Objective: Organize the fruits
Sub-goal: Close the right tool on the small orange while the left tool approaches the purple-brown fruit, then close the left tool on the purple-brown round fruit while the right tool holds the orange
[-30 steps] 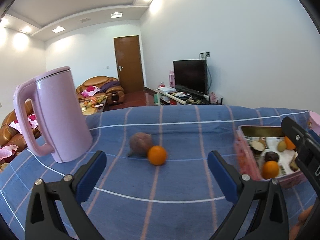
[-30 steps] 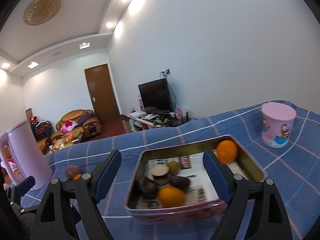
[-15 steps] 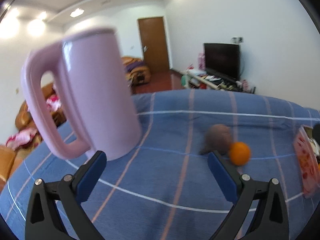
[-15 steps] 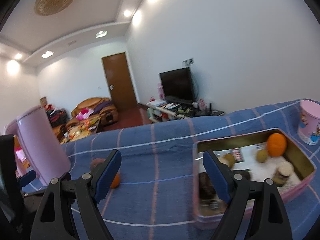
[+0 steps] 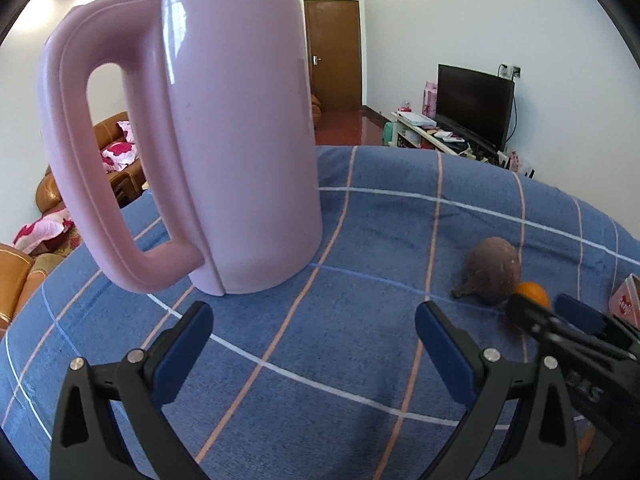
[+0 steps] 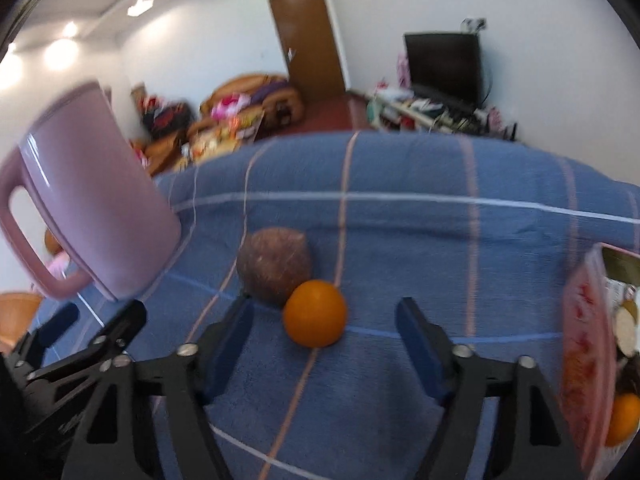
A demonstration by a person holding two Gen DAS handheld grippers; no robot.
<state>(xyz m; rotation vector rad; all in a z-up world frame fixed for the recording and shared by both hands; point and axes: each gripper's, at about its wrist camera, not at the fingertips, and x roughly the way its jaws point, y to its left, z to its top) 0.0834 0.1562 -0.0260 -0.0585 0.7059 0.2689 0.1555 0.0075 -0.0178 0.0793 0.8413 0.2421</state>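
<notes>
An orange [image 6: 316,312] lies on the blue checked cloth, touching a brown round fruit [image 6: 276,266] behind it. My right gripper [image 6: 324,309] points down at the orange. Its jaws are closing, with the orange between the blue pads and a gap on each side. In the left wrist view the brown fruit [image 5: 494,272] and the orange [image 5: 534,294] show at the right, partly behind the right gripper's fingers [image 5: 524,314]. My left gripper [image 5: 312,320] stands open and empty over bare cloth, just in front of the pink kettle [image 5: 224,132].
A pink tin [image 6: 580,340] holding an orange [image 6: 622,420] and other fruit stands at the right edge. The kettle [image 6: 92,192] rises left of the loose fruit. The left gripper's fingers [image 6: 80,332] reach in at the lower left. Sofas, a door and a TV lie beyond.
Both grippers swung left. The right one left the tin, came down over the loose orange, and its jaws narrowed. The left one closed in on the kettle, which now fills its view.
</notes>
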